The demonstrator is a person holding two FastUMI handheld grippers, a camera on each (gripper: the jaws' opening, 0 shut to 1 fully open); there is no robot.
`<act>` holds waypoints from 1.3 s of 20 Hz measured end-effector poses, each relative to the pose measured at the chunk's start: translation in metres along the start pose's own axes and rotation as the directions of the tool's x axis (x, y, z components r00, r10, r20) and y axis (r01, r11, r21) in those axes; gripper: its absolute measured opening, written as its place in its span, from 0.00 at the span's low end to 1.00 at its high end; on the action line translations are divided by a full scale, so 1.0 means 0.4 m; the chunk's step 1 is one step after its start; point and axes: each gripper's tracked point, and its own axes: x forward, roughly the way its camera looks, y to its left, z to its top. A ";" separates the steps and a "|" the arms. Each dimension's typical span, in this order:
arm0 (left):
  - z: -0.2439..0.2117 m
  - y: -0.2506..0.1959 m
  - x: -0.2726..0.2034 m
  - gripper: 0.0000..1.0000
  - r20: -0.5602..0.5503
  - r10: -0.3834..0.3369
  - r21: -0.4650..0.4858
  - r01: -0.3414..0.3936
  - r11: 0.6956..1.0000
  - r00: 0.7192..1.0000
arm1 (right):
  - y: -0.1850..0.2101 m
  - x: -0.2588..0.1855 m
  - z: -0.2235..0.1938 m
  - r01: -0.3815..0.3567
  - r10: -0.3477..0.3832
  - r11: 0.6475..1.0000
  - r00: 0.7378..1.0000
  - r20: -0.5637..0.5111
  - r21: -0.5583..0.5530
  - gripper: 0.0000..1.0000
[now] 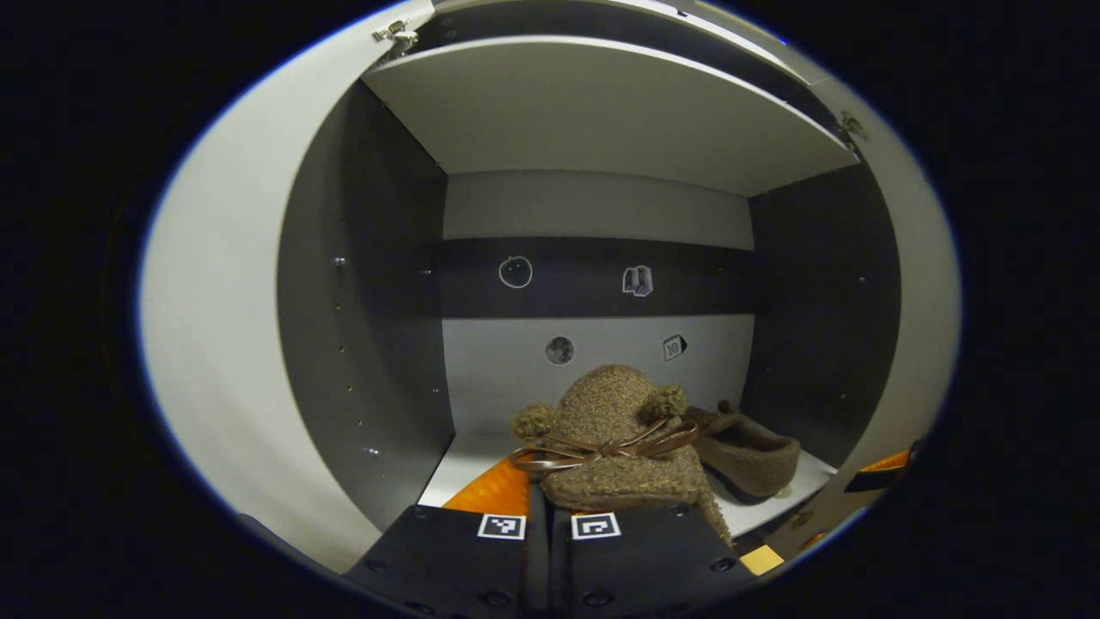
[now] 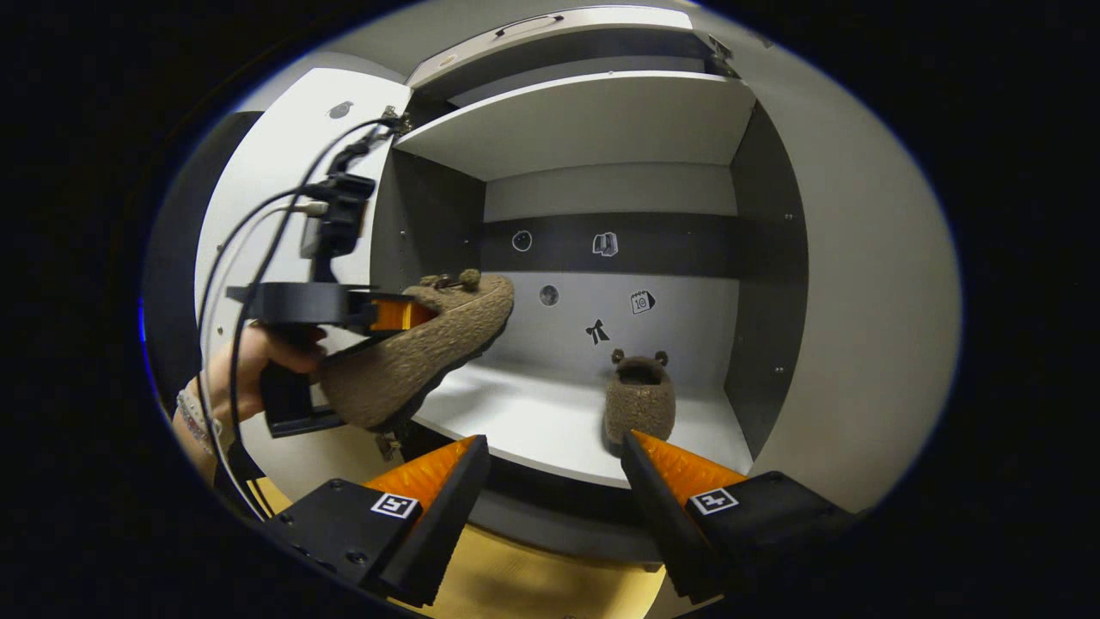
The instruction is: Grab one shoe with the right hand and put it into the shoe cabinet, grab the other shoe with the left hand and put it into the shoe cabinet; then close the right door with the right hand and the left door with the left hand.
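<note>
Left gripper (image 1: pixel 550 499) clamped on fuzzy shoe (image 1: pixel 614 447), w/ second shoe (image 2: pixel 638 404) ahead on cabinet shelf (image 2: pixel 533 425); right gripper (image 2: pixel 554 451) spread wide, holding nothing.

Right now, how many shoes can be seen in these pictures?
2. One shoe stands on the cabinet shelf, to the right side. The other shoe is held by the left gripper, above the shelf's left front edge.
</note>
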 end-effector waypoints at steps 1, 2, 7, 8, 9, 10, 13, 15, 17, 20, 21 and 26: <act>-0.008 0.002 0.045 0.05 -0.014 0.008 -0.012 -0.008 1.000 1.000 | -0.002 0.011 -0.002 -0.008 0.008 1.000 1.000 -0.004 -0.001 0.98; -0.017 0.003 0.084 0.05 -0.035 0.008 -0.025 -0.008 1.000 0.999 | -0.001 0.021 -0.008 -0.022 0.022 1.000 1.000 -0.015 0.002 0.98; -0.081 0.023 0.249 0.06 -0.141 0.056 0.022 -0.054 0.998 0.988 | 0.043 0.050 -0.010 -0.091 0.093 0.994 0.995 -0.039 0.067 0.98; -0.093 0.015 0.268 0.07 -0.162 0.048 0.030 -0.044 0.999 0.986 | 0.051 0.056 -0.011 -0.099 0.102 0.993 0.994 -0.043 0.068 0.99; -0.105 0.007 0.286 0.07 -0.182 0.037 0.036 -0.031 0.999 0.983 | 0.056 0.058 -0.014 -0.109 0.112 0.992 0.993 -0.048 0.063 0.99; -0.116 0.002 0.295 0.08 -0.199 0.028 0.039 -0.021 0.999 0.980 | 0.057 0.062 -0.018 -0.112 0.115 0.992 0.992 -0.053 0.057 0.98; -0.156 -0.023 0.319 0.14 -0.251 0.016 0.065 0.001 0.998 0.968 | 0.047 0.066 -0.023 -0.107 0.112 0.992 0.992 -0.065 0.067 0.99; -0.152 -0.034 0.320 0.19 -0.254 0.003 0.076 0.017 0.997 0.967 | 0.036 0.065 -0.023 -0.099 0.104 0.992 0.992 -0.068 0.081 0.98; -0.151 -0.039 0.310 0.20 -0.254 -0.013 0.072 0.032 0.997 0.967 | 0.025 0.063 -0.027 -0.089 0.095 0.992 0.993 -0.069 0.087 0.99; -0.176 -0.034 0.280 0.62 -0.269 -0.015 0.044 0.028 0.999 0.963 | 0.031 0.054 -0.032 -0.095 0.102 0.991 0.992 -0.074 0.092 0.98; -0.174 -0.025 0.272 0.64 -0.257 -0.006 0.038 0.017 0.999 0.966 | 0.033 0.050 -0.036 -0.098 0.105 0.991 0.991 -0.078 0.088 0.98; -0.127 0.019 0.155 0.98 -0.217 0.037 0.097 -0.016 0.995 0.976 | 0.064 0.016 -0.025 -0.104 0.111 0.990 0.991 -0.071 0.092 0.98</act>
